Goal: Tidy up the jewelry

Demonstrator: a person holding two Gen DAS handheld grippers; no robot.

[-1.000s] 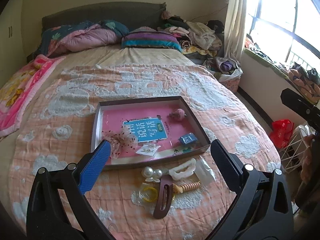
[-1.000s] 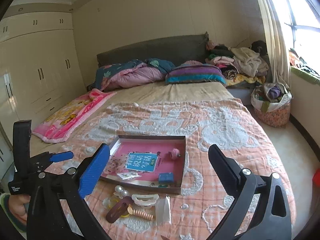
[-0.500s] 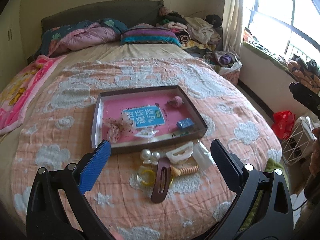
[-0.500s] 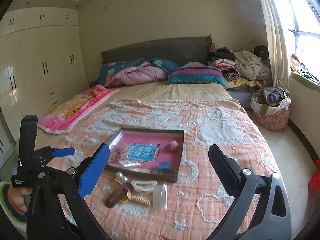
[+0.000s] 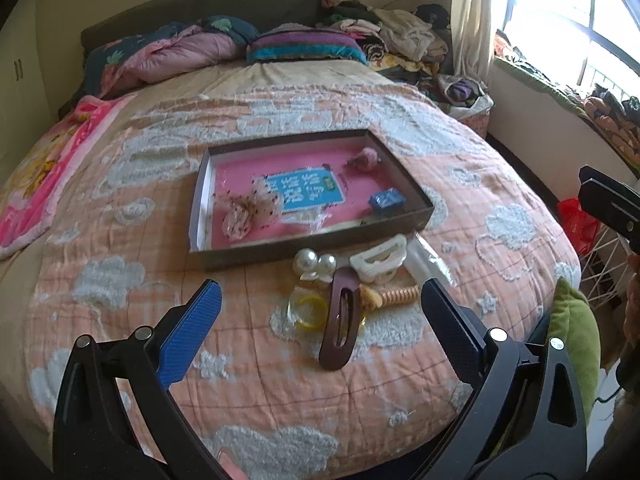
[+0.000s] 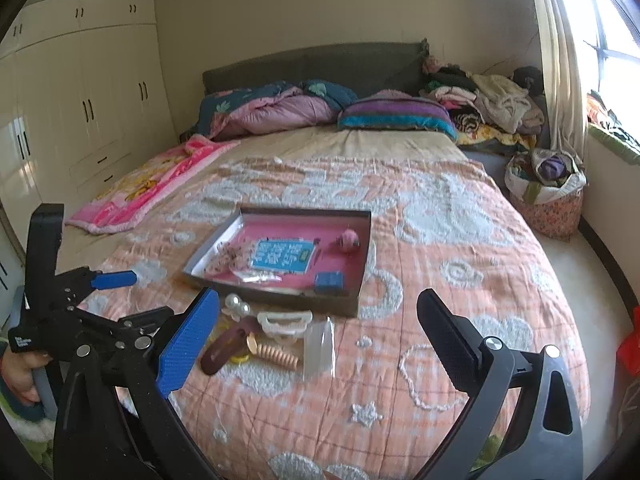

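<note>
Both grippers are hanging above the near edge of the bed [image 5: 120, 264], left gripper [image 5: 320, 332] and right gripper [image 6: 320, 336] spread wide, holding nothing. Tray [image 5: 412, 188] is holding a scrunchie [image 5: 240, 216], pompom [image 5: 366, 157], blue box [image 5: 386, 201] and a small packet. Judged partly done: pearls [image 5: 314, 262], white clip [image 5: 380, 258], brown clip [image 5: 340, 320], yellow ring [image 5: 310, 311], spiral clip [image 5: 394, 295] and clear bag [image 5: 426, 256] are lying clustered just in front of the tray wall. Pink floor is showing free room at the back; quilt around the pile is lying open for approach
</note>
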